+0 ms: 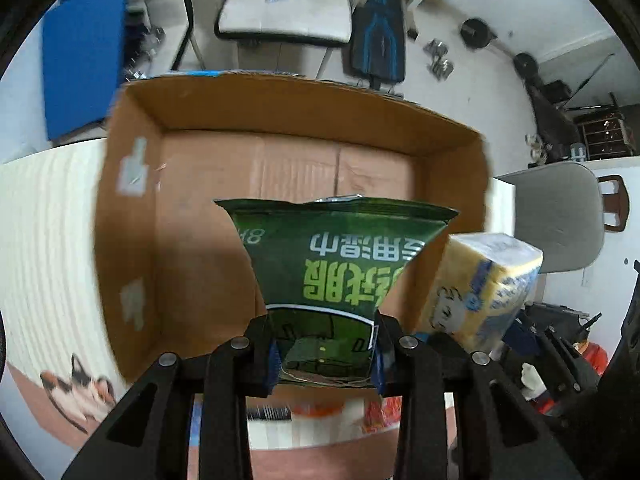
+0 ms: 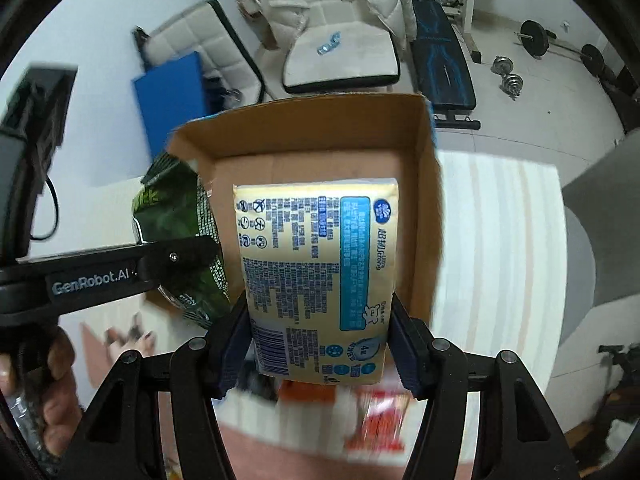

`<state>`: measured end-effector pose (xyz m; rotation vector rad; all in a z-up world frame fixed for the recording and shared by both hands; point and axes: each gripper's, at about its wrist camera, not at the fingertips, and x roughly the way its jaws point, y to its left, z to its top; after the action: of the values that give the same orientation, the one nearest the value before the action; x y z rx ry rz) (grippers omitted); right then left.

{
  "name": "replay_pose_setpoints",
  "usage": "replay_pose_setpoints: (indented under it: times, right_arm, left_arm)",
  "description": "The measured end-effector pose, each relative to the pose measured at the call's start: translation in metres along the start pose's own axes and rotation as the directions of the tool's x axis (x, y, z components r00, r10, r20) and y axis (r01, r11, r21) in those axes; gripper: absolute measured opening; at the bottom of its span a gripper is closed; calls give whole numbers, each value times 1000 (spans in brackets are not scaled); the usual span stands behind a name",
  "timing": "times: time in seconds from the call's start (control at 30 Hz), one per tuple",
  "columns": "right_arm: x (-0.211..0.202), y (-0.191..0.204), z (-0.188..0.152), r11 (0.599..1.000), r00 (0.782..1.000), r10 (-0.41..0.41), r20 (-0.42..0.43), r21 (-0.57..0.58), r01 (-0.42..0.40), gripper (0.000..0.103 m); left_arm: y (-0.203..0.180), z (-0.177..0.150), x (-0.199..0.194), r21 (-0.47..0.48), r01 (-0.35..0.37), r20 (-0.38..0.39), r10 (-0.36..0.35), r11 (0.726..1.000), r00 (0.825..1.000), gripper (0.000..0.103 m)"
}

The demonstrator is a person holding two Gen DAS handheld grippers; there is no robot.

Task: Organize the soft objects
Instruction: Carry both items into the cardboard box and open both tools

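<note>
Yellow tissue pack (image 2: 316,276) w/ blue print, squeezed in right tongs (image 2: 318,344).

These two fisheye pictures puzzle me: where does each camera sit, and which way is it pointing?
Left wrist view: sits on the left hand-held gripper, looking along its fingers at the green wet-wipe pouch it clamps.
Right wrist view: sits on the right hand-held gripper, facing the yellow tissue pack it clamps; the person's left hand shows.
Shared: both see the open brown cardboard box and both packs.
</note>
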<state>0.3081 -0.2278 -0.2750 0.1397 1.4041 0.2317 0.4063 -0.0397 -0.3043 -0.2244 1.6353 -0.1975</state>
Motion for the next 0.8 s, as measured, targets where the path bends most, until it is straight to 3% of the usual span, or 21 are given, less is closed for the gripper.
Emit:
replay_pose_setpoints:
  times: [0.1,0.23,0.43,0.6,0.73,0.8]
  right_arm:
    - [54,0,44,998,997,-57,-54,11,57,64]
    - [92,3,74,995,989,-98,-112,12,100,64]
    - [132,1,100,988,977,-150,-152,2,152,65]
    - [149,3,113,988,975,-150,-165,9,154,65]
    - [147,2,114,989,975,-146,-168,14,150,69]
    - [141,5,113,987,975,-155,-158,12,159,76]
  left_arm:
    - [4,30,34,24,7,-79,-6,1000,997,31]
    - [9,57,67,51,-3,-135,10,999,991,31]
    - [-3,67,86,84,3,-198,14,996,980,32]
    - [-11,67,87,84,-13,-199,30,996,980,33]
    - [-15,63,75,133,-73,-141,92,988,986,65]
    - [-16,59,67,148,-85,-116,102,985,988,78]
